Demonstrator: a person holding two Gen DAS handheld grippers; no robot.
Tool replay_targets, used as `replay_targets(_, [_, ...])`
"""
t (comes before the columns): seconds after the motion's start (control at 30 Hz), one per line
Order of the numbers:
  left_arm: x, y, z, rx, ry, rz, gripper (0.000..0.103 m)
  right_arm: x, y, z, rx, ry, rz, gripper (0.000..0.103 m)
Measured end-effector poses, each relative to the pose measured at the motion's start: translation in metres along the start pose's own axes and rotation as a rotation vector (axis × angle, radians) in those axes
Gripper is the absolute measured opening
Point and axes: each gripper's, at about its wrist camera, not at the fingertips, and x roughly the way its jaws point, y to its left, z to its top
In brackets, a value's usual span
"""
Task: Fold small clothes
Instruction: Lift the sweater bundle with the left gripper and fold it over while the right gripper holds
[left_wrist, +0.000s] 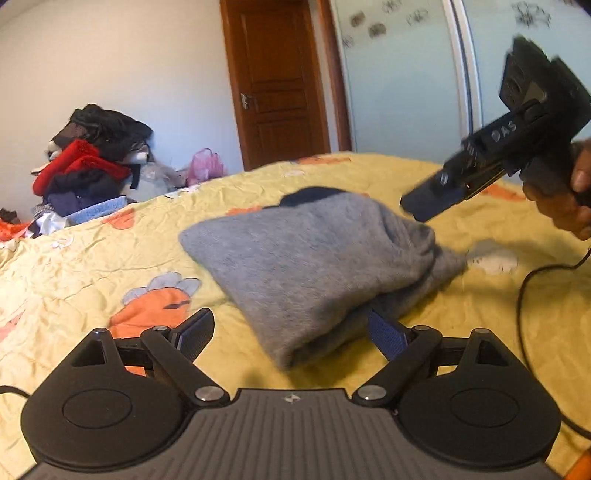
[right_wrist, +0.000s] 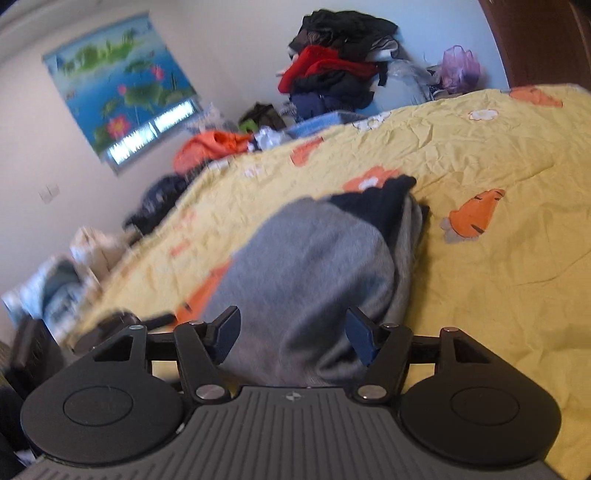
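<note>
Raised white letters reading "DAS" mark the side of the right gripper (left_wrist: 417, 210), seen from the left wrist view; any further characters are cut off or blurred, and no other writing can be read. A small diamond emblem sits on the ribbed grey body of each gripper. One garment (left_wrist: 314, 266), grey with a dark navy part at its far end, lies folded in a bundle on the bed (left_wrist: 110, 258), on a yellow sheet printed with orange carrots and white flowers. Two grippers show, each with two fingers bearing blue pads. The left gripper (left_wrist: 291, 332) has its jaws wide apart; the near corner of the garment lies between them and drapes over the right pad (left_wrist: 386, 338), with no clamping. The right gripper (right_wrist: 291, 334), held by one visible hand (left_wrist: 565, 199), hangs just above the far right edge of the garment; its jaws stand apart with grey cloth seen between them, not pinched. One black cable (left_wrist: 524, 295) trails across the sheet. Beyond the bed: one pile of clothes (left_wrist: 88, 158), one pink bag (left_wrist: 205, 166), one brown door (left_wrist: 277, 81), and one lotus-pond blind (right_wrist: 122, 85).
</note>
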Motion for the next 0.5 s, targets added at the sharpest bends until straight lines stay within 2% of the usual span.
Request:
replay_targets(0.07, [0.005, -0.007, -0.001, 0.016, 0.047, 0.023, 0.089, 0.007, -0.003, -0.006, 0.001, 0.053, -0.029, 0.054])
replay_targets(0.1, [0.011, -0.01, 0.001, 0.023, 0.08, 0.03, 0.083, 0.011, -0.003, -0.007, 0.011, 0.069, -0.02, 0.052])
replay_targets(0.13, [0.015, -0.014, 0.0, 0.027, 0.105, 0.039, 0.078, 0.012, 0.0, -0.01, 0.012, 0.077, -0.01, 0.052])
replay_targets(0.17, [0.023, -0.015, -0.003, 0.023, 0.123, 0.042, 0.077, 0.015, 0.002, -0.01, 0.006, 0.089, -0.012, 0.052])
replay_targets(0.3, [0.03, -0.012, -0.005, -0.004, 0.145, 0.04, 0.066, 0.026, 0.006, -0.016, -0.047, 0.135, -0.109, 0.049])
replay_targets(0.33, [0.03, -0.012, -0.004, -0.005, 0.139, 0.039, 0.054, 0.025, 0.004, -0.018, -0.041, 0.138, -0.105, 0.046])
replay_targets(0.37, [0.03, -0.012, -0.003, -0.008, 0.132, 0.039, 0.047, 0.025, 0.002, -0.02, -0.035, 0.142, -0.101, 0.042])
replay_targets(0.43, [0.031, -0.011, 0.0, -0.025, 0.12, 0.042, 0.027, 0.026, -0.003, -0.023, -0.026, 0.144, -0.1, 0.02])
replay_targets(0.47, [0.03, -0.01, 0.002, -0.035, 0.115, 0.038, 0.025, 0.025, -0.006, -0.022, 0.001, 0.143, -0.08, 0.016])
replay_targets(0.5, [0.028, -0.007, 0.003, -0.045, 0.11, 0.035, 0.02, 0.02, -0.01, -0.021, 0.039, 0.142, -0.044, 0.015])
